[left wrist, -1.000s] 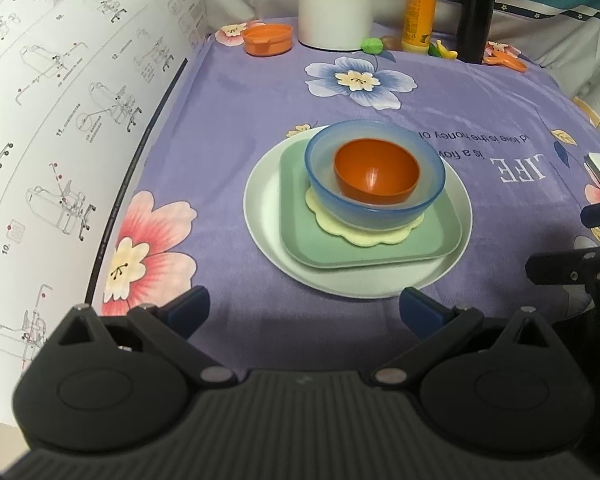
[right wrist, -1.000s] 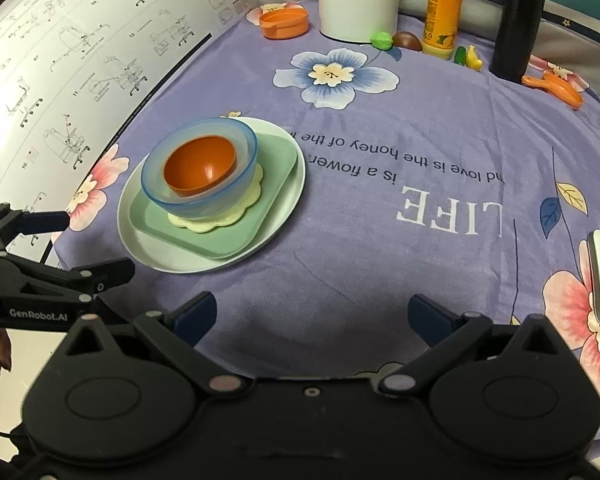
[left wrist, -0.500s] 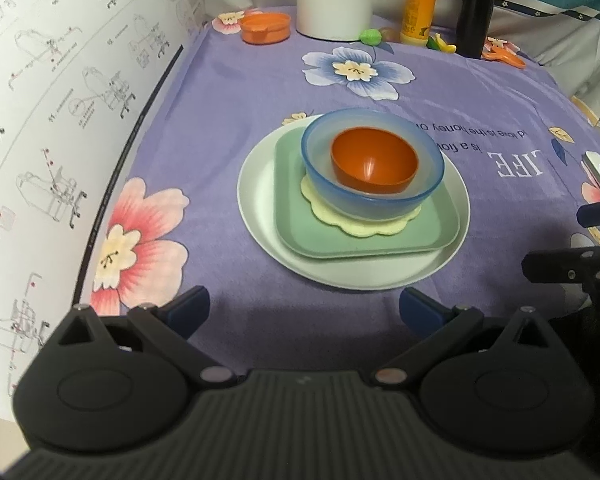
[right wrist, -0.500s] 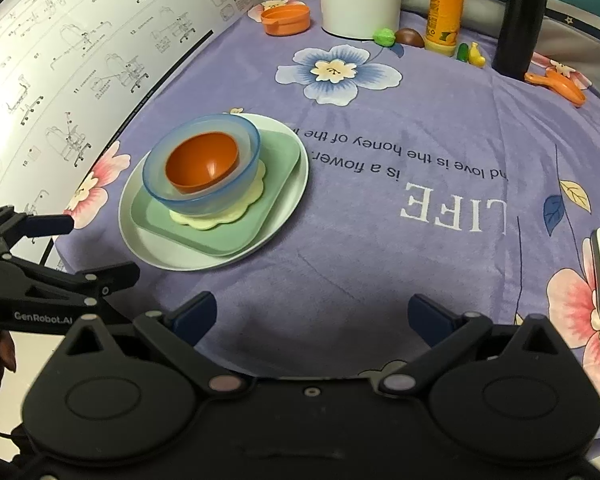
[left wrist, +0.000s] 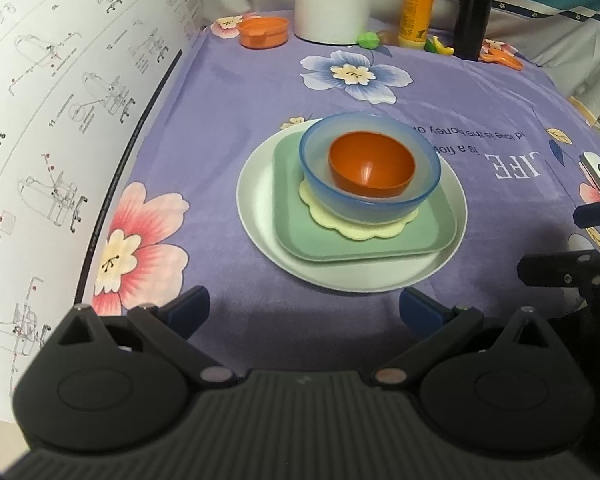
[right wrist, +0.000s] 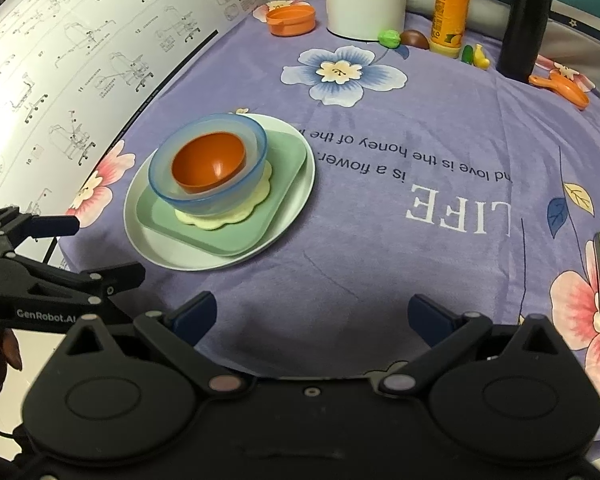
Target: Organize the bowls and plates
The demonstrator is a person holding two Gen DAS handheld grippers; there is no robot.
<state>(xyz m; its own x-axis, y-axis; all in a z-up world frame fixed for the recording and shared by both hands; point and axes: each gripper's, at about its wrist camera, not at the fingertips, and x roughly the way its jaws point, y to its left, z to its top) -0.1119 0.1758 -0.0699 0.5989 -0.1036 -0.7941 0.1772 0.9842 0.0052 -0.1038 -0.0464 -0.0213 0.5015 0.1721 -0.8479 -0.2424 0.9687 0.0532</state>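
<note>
We note both the left gripper (left wrist: 304, 306) and right gripper (right wrist: 311, 312) spread wide and empty near the cloth's (left wrist: 228, 92) near edge, the orange bowl (left wrist: 371, 169) nested in the blue bowl (left wrist: 370, 200) on what looks like a scalloped yellow mat (left wrist: 364, 229), green square plate (left wrist: 340, 246) and white round plate (left wrist: 260, 208).

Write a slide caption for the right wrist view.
Open right tongs face a nested stack: orange bowl in blue bowl, on plates.
</note>
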